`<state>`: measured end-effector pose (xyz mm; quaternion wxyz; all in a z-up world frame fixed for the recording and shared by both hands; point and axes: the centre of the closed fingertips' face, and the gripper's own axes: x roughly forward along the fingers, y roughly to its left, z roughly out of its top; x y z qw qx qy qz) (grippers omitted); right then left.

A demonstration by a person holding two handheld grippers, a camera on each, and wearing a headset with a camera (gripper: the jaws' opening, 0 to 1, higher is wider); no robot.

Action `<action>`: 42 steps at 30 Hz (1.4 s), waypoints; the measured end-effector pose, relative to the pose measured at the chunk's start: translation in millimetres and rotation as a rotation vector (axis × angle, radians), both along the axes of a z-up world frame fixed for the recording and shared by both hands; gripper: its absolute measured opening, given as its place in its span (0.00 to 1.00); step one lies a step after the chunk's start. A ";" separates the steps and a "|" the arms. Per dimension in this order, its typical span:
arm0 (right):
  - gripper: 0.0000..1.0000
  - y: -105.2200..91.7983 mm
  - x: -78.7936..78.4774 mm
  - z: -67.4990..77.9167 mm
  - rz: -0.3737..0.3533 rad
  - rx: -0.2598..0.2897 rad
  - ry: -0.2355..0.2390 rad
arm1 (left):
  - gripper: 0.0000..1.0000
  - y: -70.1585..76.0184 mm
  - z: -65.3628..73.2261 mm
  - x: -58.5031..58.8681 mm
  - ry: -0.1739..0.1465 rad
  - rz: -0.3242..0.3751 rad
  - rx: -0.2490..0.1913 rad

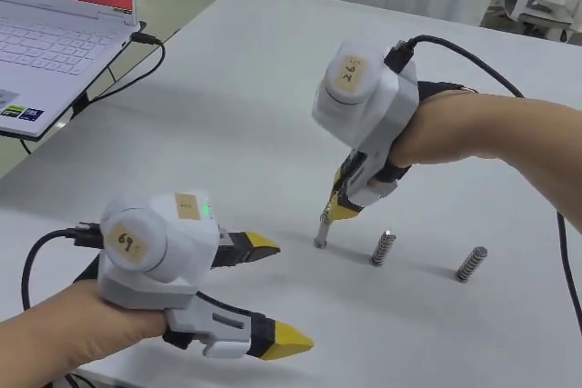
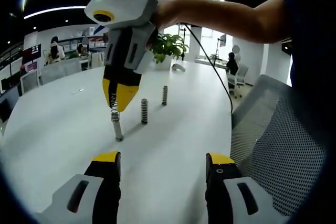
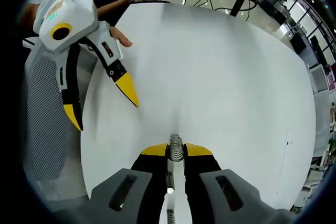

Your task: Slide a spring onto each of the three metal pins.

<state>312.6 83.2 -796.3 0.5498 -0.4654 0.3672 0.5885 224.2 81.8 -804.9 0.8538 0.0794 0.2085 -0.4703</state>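
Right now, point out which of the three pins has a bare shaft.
The pin under the right gripper: its spring sits only at the top, while the other two pins are covered.

Spring (image 2: 113,114) atop bare pin (image 2: 117,128) — other pins (image 1: 383,248) sleeved.

Bare table (image 1: 227,115) lay open left of sprung pins (image 1: 383,248), gaps apparently narrow | laptop (image 1: 64,34), cable (image 1: 164,50) bounded far-left edge
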 end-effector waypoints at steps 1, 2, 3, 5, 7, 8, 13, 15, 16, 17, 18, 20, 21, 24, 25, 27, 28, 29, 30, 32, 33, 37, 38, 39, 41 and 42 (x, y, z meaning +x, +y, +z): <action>0.09 -0.2 -0.9 -1.6 -0.001 -0.006 0.004 | 0.61 0.0 0.0 0.0 0.000 0.000 0.000; 0.09 -0.3 -1.3 -2.8 0.001 -0.009 0.006 | 0.61 0.0 0.0 0.0 0.001 0.000 -0.001; 0.09 0.1 -1.2 -3.6 0.003 -0.009 0.005 | 0.61 -0.1 -0.1 -0.1 0.001 0.000 0.000; 0.09 0.6 -0.7 -6.1 0.002 -0.016 0.009 | 0.61 -0.4 -0.1 -0.4 0.002 -0.001 0.000; 0.09 1.6 -1.9 -8.8 -0.001 -0.019 0.018 | 0.61 -0.5 0.1 -0.6 0.002 -0.001 0.001; 0.09 1.7 -2.3 -10.4 -0.001 -0.022 0.020 | 0.61 -0.5 0.3 -0.7 0.002 0.000 0.001; 0.09 0.5 -6.3 -18.9 0.005 -0.043 0.032 | 0.61 0.3 0.0 -0.6 0.003 0.002 0.001; 0.09 0.2 -8.4 -21.4 0.006 -0.048 0.040 | 0.61 0.6 -0.1 -0.6 0.003 0.002 0.003; 0.09 0.2 -9.1 -22.7 0.007 -0.050 0.042 | 0.61 0.7 -0.2 -0.6 0.004 0.002 0.003; 0.09 0.2 -9.8 -23.4 0.008 -0.051 0.045 | 0.61 0.6 -0.1 -0.7 0.004 0.003 0.002; 0.09 0.3 -10.6 -24.5 0.008 -0.053 0.049 | 0.61 0.5 0.0 -0.8 0.004 0.002 0.002; 0.09 1.0 -11.0 -28.2 0.011 -0.055 0.054 | 0.61 0.5 -0.1 -1.1 0.004 0.001 0.003; 0.09 1.1 -11.3 -29.1 0.011 -0.056 0.056 | 0.61 0.5 -0.2 -1.3 0.004 0.001 0.003; 0.09 1.4 -11.1 -32.2 0.007 -0.055 0.061 | 0.60 0.5 -0.2 -1.5 0.005 0.002 0.003; 0.09 1.4 -11.2 -32.9 0.006 -0.055 0.061 | 0.60 0.5 -0.2 -1.5 0.005 0.002 0.003; 0.09 1.7 -11.6 -34.1 0.004 -0.052 0.059 | 0.60 0.5 -0.6 -1.7 0.005 0.001 0.005; 0.09 1.8 -11.3 -35.3 0.003 -0.053 0.057 | 0.60 0.5 -0.6 -1.7 0.005 0.001 0.005; 0.09 1.9 -10.9 -37.1 0.001 -0.053 0.057 | 0.60 0.4 -0.7 -1.7 0.006 0.001 0.004; 0.09 2.1 -10.8 -37.9 -0.001 -0.053 0.057 | 0.60 0.5 -0.8 -1.7 0.006 0.000 0.005; 0.09 2.4 -10.4 -39.2 -0.003 -0.052 0.056 | 0.60 0.7 -1.2 -1.5 0.005 0.000 0.007; 0.09 2.5 -9.8 -39.6 -0.008 -0.051 0.054 | 0.60 0.5 -1.0 -1.4 0.005 0.000 0.005; 0.09 2.3 -7.4 -42.7 -0.024 -0.056 0.048 | 0.60 0.8 -1.0 -1.5 0.006 0.001 0.006; 0.09 3.0 -7.1 -42.7 -0.026 -0.053 0.047 | 0.60 0.7 -0.9 -1.6 0.006 0.001 0.005; 0.09 4.1 -6.9 -42.4 -0.030 -0.048 0.048 | 0.60 0.8 -1.0 -1.6 0.006 0.001 0.005; 0.09 5.2 -6.1 -42.3 -0.033 -0.045 0.045 | 0.60 0.5 -0.9 -1.6 0.007 0.000 0.004; 0.09 5.9 -5.5 -42.5 -0.040 -0.041 0.046 | 0.60 0.4 -0.9 -1.6 0.007 0.000 0.005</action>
